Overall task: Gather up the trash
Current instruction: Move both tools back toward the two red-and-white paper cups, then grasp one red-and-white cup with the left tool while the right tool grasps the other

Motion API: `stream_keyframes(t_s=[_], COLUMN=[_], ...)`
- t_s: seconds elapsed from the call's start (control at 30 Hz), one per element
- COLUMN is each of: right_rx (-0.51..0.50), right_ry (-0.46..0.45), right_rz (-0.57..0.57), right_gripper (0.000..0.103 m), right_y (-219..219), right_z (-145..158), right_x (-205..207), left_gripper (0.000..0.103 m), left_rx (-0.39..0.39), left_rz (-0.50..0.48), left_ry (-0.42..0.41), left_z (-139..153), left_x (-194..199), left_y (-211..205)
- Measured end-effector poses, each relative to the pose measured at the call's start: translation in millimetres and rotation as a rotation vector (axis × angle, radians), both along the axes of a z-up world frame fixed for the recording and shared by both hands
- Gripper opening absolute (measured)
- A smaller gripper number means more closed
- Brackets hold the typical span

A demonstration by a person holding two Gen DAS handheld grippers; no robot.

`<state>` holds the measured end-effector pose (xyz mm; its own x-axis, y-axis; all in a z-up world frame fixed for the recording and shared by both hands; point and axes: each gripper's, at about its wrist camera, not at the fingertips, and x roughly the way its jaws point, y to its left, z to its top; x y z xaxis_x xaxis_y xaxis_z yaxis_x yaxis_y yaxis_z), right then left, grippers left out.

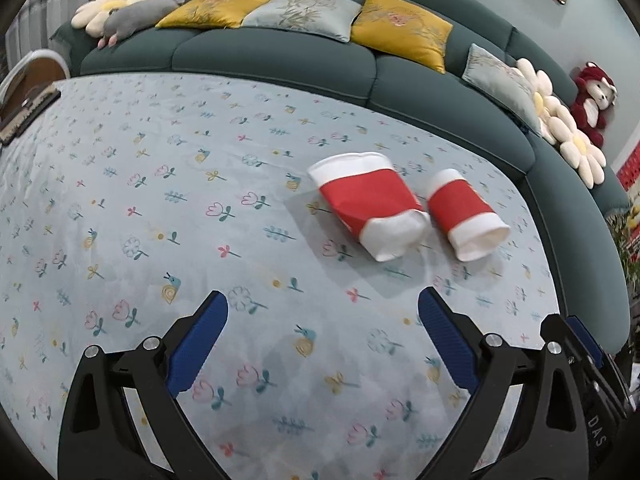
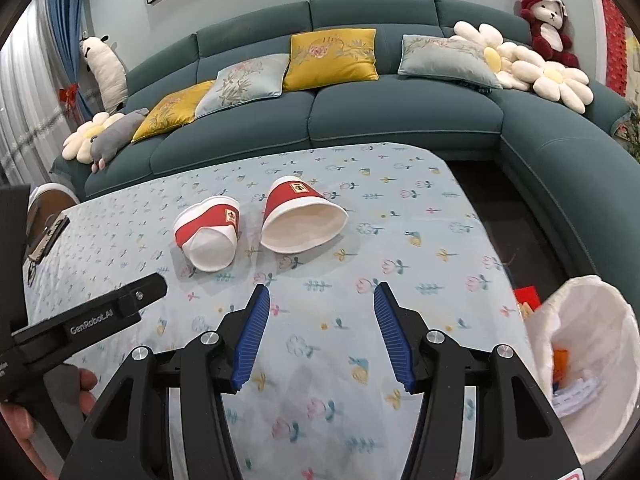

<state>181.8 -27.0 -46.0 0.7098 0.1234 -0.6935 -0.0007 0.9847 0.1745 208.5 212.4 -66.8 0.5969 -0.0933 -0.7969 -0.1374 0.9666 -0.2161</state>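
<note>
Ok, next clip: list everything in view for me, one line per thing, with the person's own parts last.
Paper cups: two, red and white, lying crushed side by side on the table.
Tablecloth: one, pale blue, floral.
Trash bin: one, white liner, right of the table, scraps inside.
Sofa: one, dark teal, behind the table.
Cushions: four, two yellow, two pale blue, on the sofa.
Flower pillows: three, white.
Plush bear: one, dark red.
Left tongs: open, empty.
Right tongs: open, empty.
</note>
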Motion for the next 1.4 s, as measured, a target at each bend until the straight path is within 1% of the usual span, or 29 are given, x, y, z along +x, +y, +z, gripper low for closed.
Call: stream_keyframes(t_s=[0.1, 0.3, 0.43, 0.6, 0.8, 0.9, 0.93, 0.97, 1.0, 1.07, 1.1, 1.13, 1.17, 1.2, 1.23, 1.33, 1.4], right_rx=[0.000, 0.025, 0.034, 0.071, 0.063, 0.057, 0.059, 0.060, 0.061, 0.064, 0.070, 0.076, 0.084, 0.088, 0.081, 0.056, 0.060], right_ry=[0.004, 0.019, 0.024, 0.020, 0.018, 0.022, 0.024, 0.029, 0.034, 0.044, 0.052, 0.061, 0.062, 0.056, 0.046, 0.028, 0.026], right_rz=[0.000, 0.004, 0.026, 0.074, 0.109, 0.119, 0.121, 0.124, 0.127, 0.128, 0.130, 0.130, 0.123, 0.119, 0.114, 0.106, 0.103], right_gripper=[0.053, 0.053, 0.053, 0.053, 0.053, 0.050, 0.047, 0.040, 0.038, 0.025, 0.021, 0.012, 0.012, 0.011, 0.009, 0.007, 0.006], right_y=[2.7, 7.9, 14.5, 28.3, 43.7, 47.3, 47.2, 47.7, 48.2, 48.2, 47.4, 46.2, 43.8, 41.7, 40.0, 36.8, 32.8], right_z=[-5.7, -19.4, -25.8, -28.0, -33.9, -38.5, -39.7, -41.5, -43.2, -46.2, -47.5, -49.1, -49.3, -48.3, -46.4, -41.5, -38.7], right_x=[13.8, 41.2, 54.7, 69.2, 86.2, 94.1, 95.9, 98.2, 100.2, 102.9, 103.5, 103.9, 103.5, 101.6, 98.7, 87.7, 81.0], left_gripper=[0.092, 0.092, 0.092, 0.092, 0.092, 0.092, 0.091, 0.091, 0.091, 0.086, 0.082, 0.078, 0.074, 0.063, 0.055, 0.055, 0.055], left_rx=[-0.027, -0.066, -0.087, -0.112, -0.073, -0.059, -0.060, -0.063, -0.068, -0.083, -0.085, -0.074, -0.067, -0.064, -0.056, -0.066, -0.063], left_rz=[0.018, 0.036, 0.037, 0.036, -0.007, -0.016, -0.017, -0.017, -0.019, -0.023, -0.028, -0.030, -0.040, -0.057, -0.065, -0.083, -0.093], left_ry=[0.014, 0.028, 0.018, 0.001, 0.030, 0.051, 0.061, 0.067, 0.076, 0.090, 0.095, 0.088, 0.081, 0.082, 0.083, 0.084, 0.077], left_z=[-6.7, -14.3, -10.4, -2.8, -4.9, -12.1, -16.1, -18.6, -21.5, -27.2, -28.6, -28.3, -27.8, -27.6, -27.3, -26.6, -24.7], left_x=[10.8, 29.3, 42.8, 61.4, 88.2, 98.3, 101.6, 103.6, 105.7, 107.5, 107.7, 106.8, 105.0, 103.5, 101.5, 94.6, 86.9], left_y=[6.5, 5.6, 0.0, -6.3, -19.0, -21.3, -21.1, -20.7, -20.5, -20.3, -20.8, -21.4, -22.9, -24.9, -26.6, -29.6, -34.2])
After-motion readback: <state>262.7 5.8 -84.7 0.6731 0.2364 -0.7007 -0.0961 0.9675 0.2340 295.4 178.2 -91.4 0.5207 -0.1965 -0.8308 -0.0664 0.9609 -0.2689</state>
